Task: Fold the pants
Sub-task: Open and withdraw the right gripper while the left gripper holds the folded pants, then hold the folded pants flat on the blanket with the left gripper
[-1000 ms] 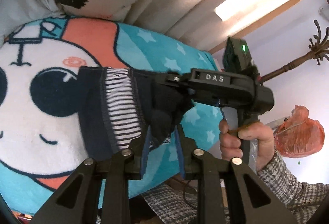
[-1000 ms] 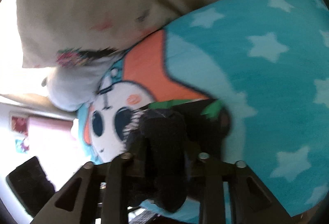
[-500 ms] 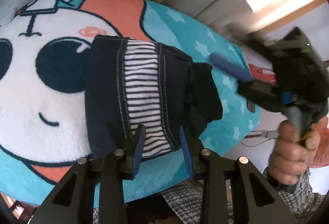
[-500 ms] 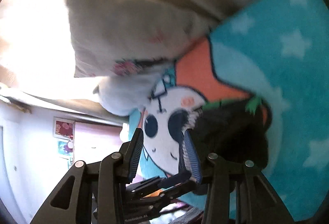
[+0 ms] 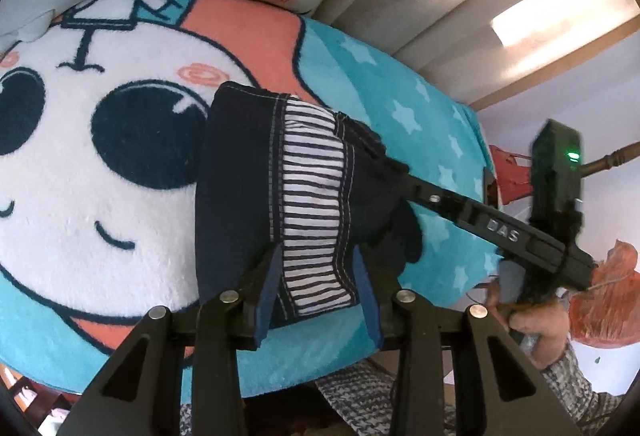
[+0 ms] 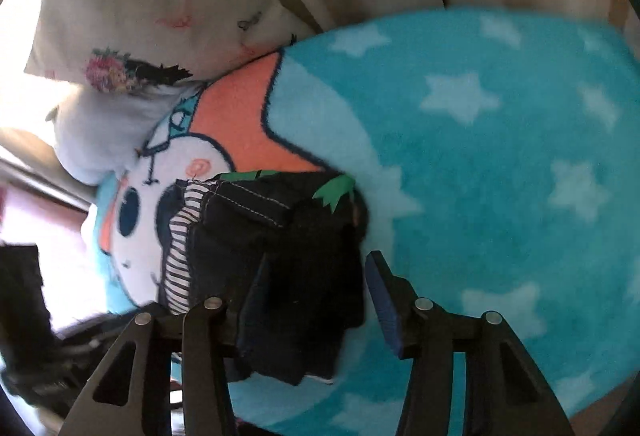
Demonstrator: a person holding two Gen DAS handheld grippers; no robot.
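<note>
Low in both frames, my left gripper (image 5: 316, 288) and right gripper (image 6: 316, 300) have just been opening, jaws apart over the folded pants (image 5: 280, 196).

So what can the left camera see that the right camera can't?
Only the left wrist view shows the person's hand holding the right tool, a checked sleeve and an orange bag. Only the right wrist view shows the green patch on the pants. Both show the folded dark pants with their striped panel, lying on the blue star blanket with the cartoon face, and the pillow behind.
</note>
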